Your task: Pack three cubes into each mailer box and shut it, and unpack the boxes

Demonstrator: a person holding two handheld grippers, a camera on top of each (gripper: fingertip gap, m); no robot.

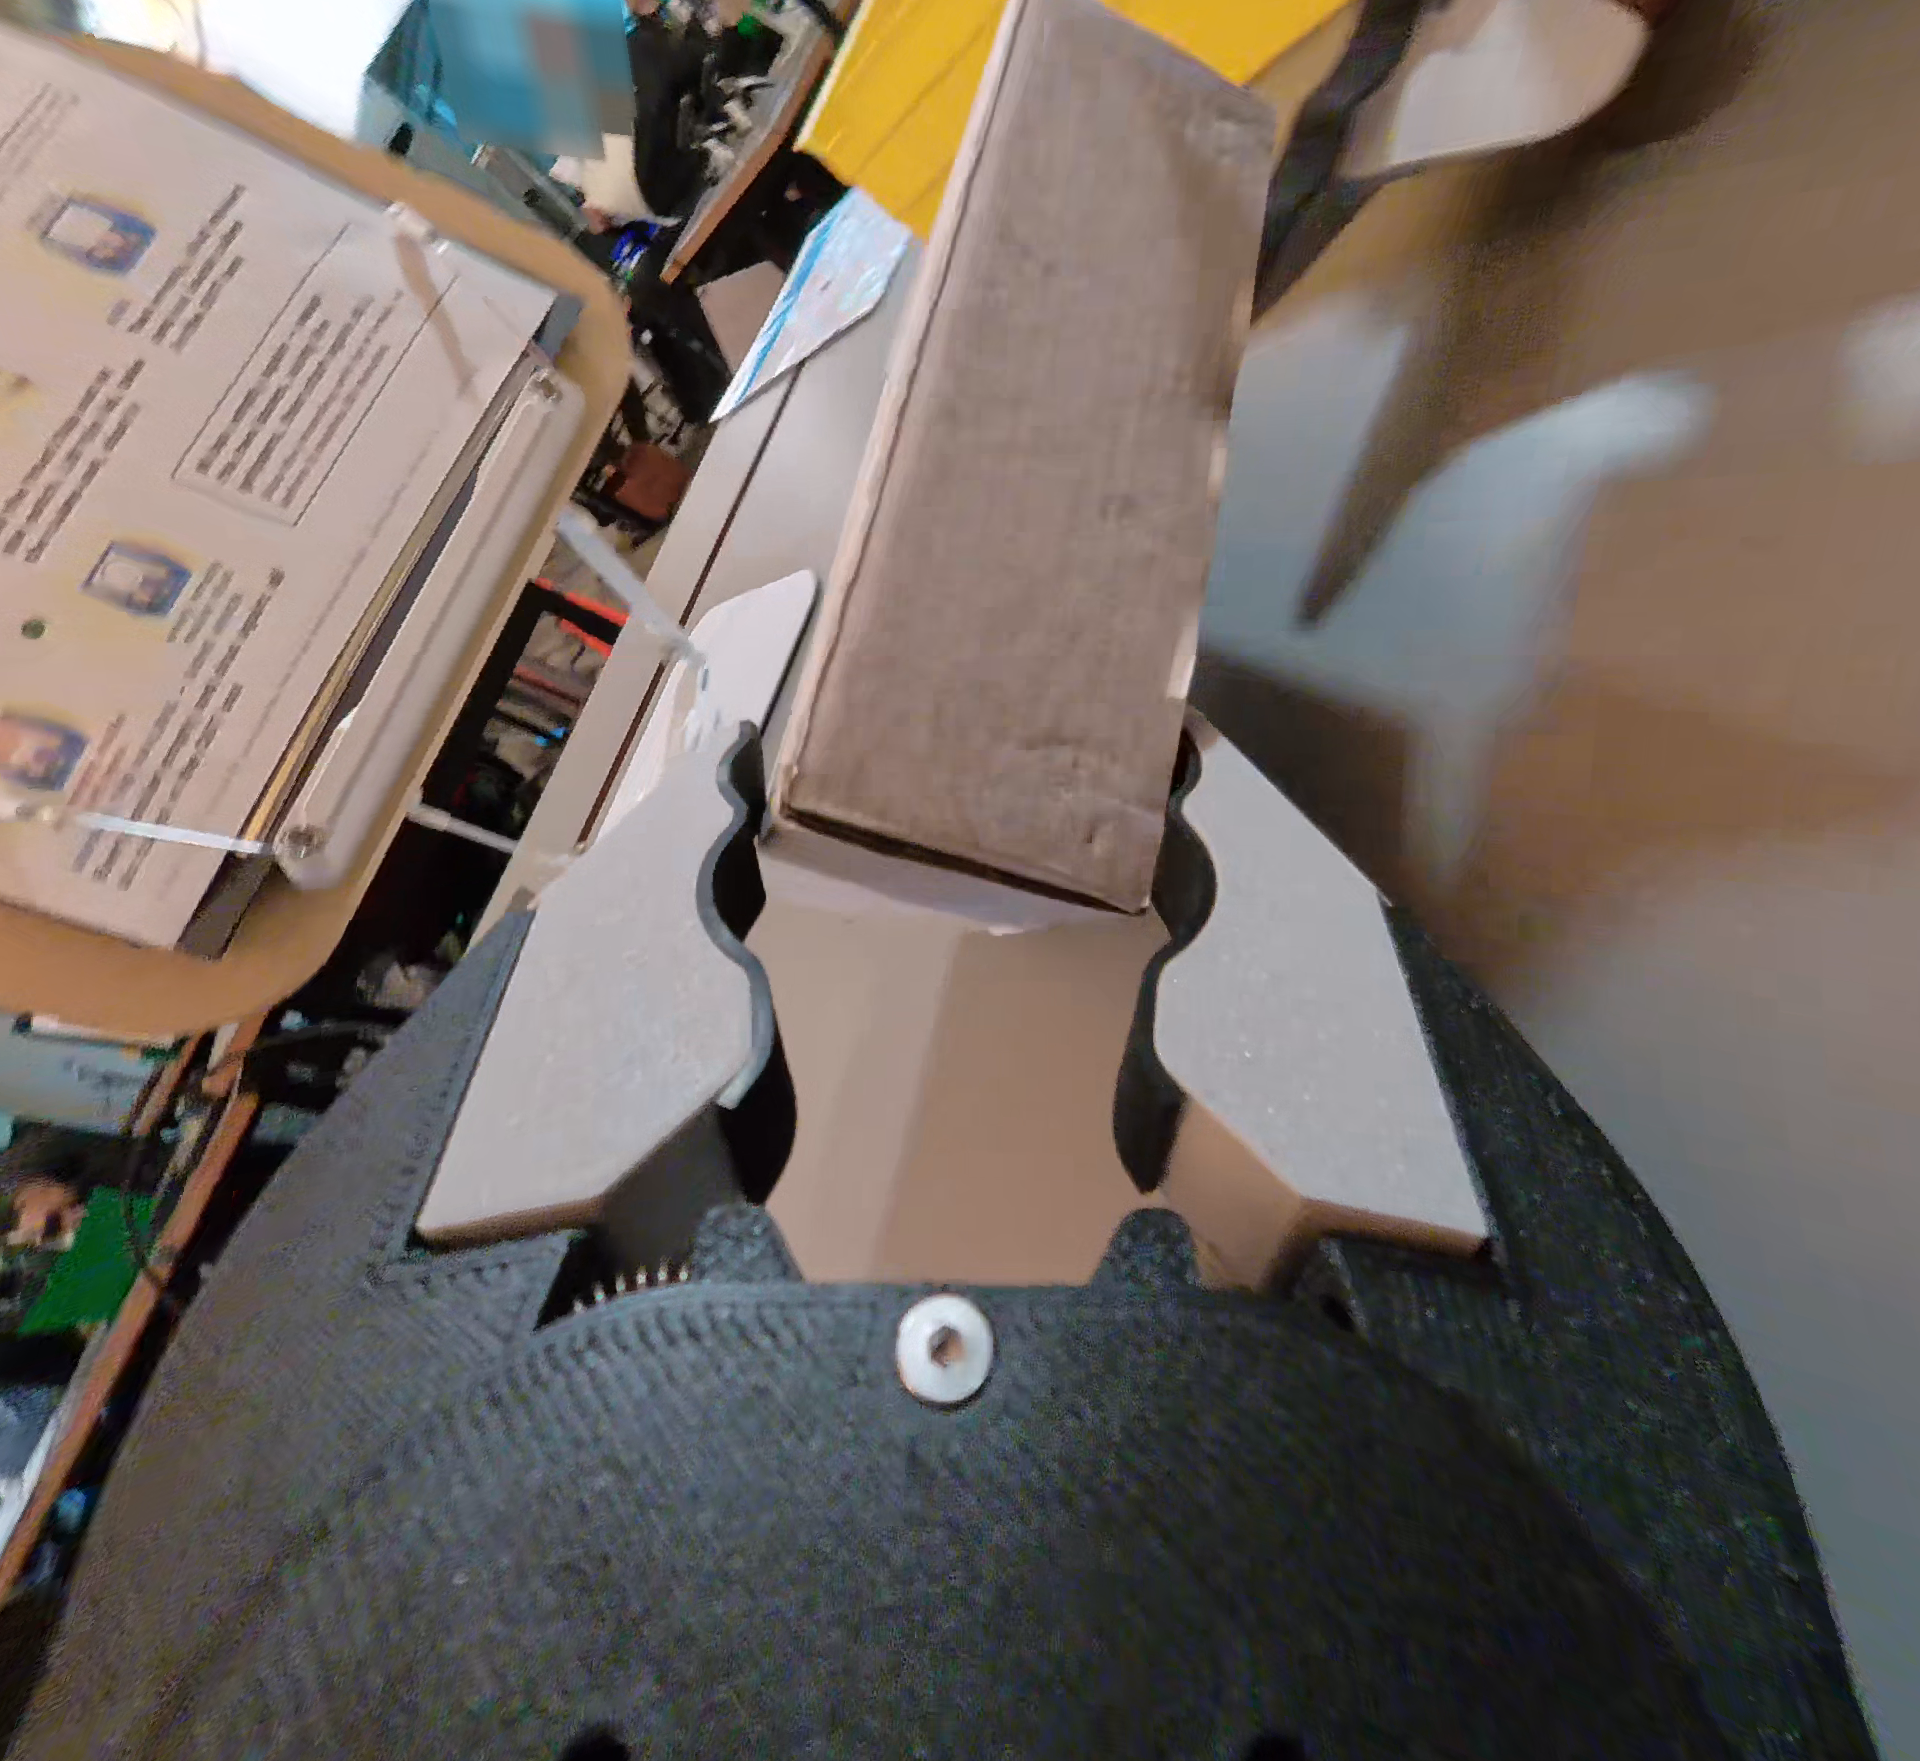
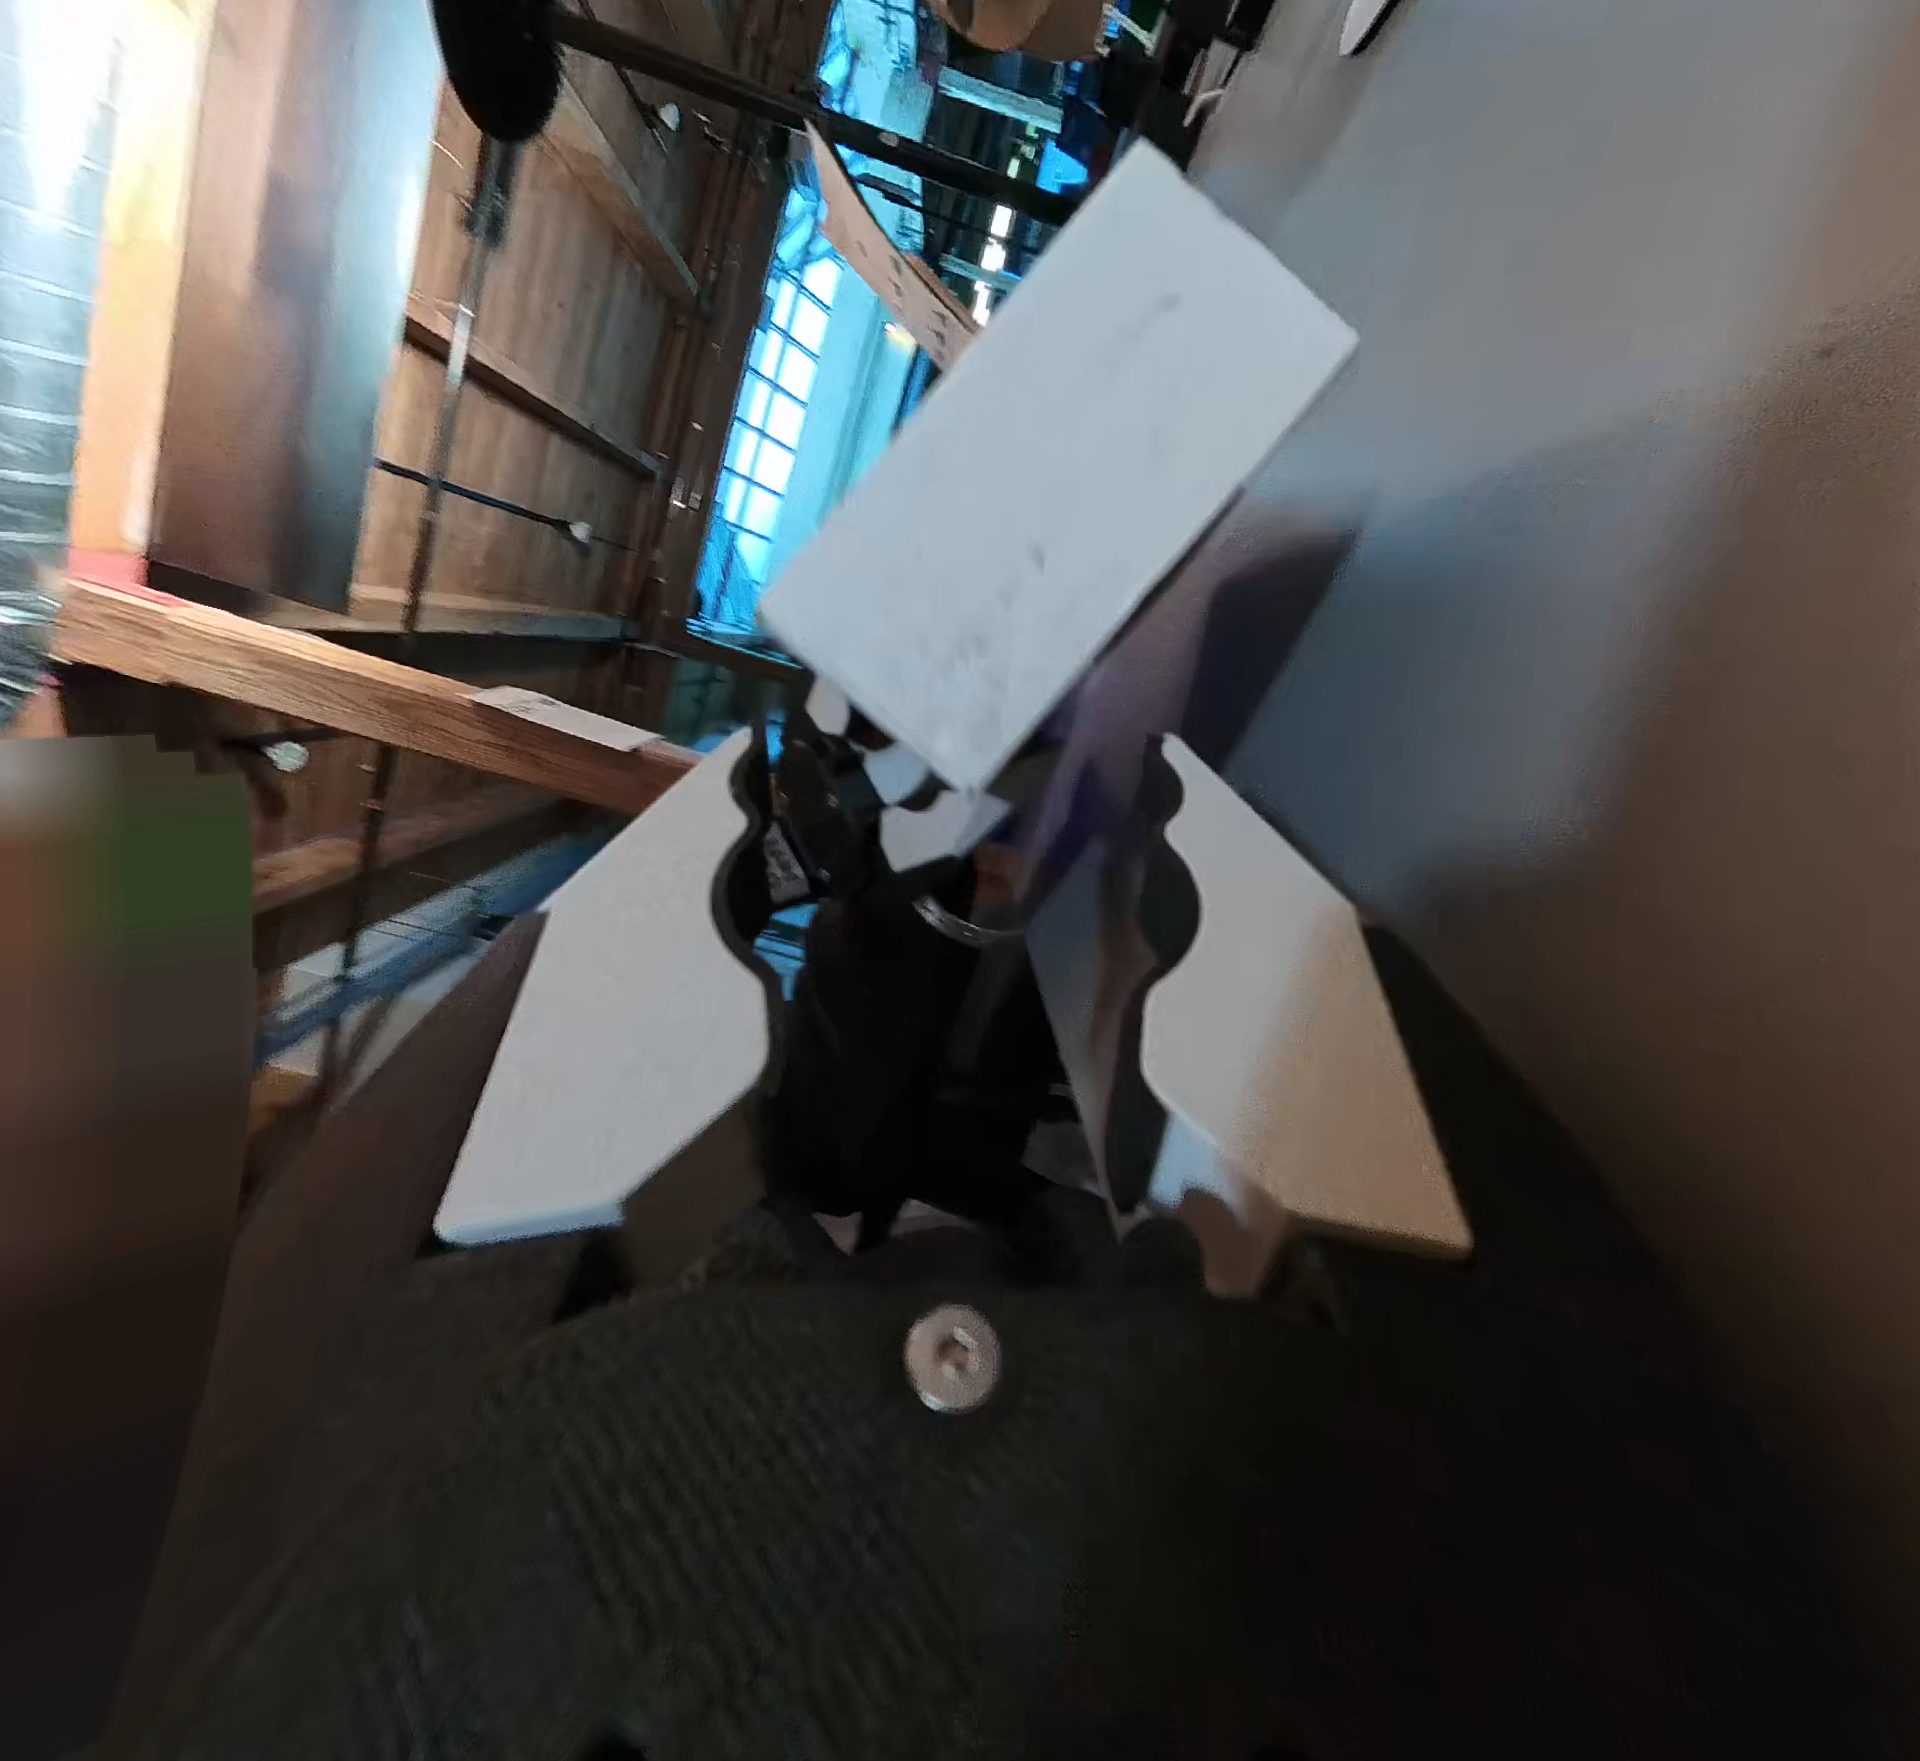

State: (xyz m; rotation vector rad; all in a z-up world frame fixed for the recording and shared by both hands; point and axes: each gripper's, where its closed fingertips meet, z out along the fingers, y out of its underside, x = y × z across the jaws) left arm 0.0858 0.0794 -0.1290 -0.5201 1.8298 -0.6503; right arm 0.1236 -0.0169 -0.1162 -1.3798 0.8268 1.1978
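Brown cardboard is what the left claw (image 1: 961,838) squeezes: the end of a shut mailer box (image 1: 1039,485), held up off the grey counter (image 1: 1714,984). The right claw (image 2: 961,854) hangs wide open and holds nothing, with the box (image 2: 1060,485) just ahead of its tips. No cubes show anywhere, so I think packing or unpacking remains.

Mailer box (image 1: 1029,464) blocks ahead; table (image 1: 1662,776) rightward open
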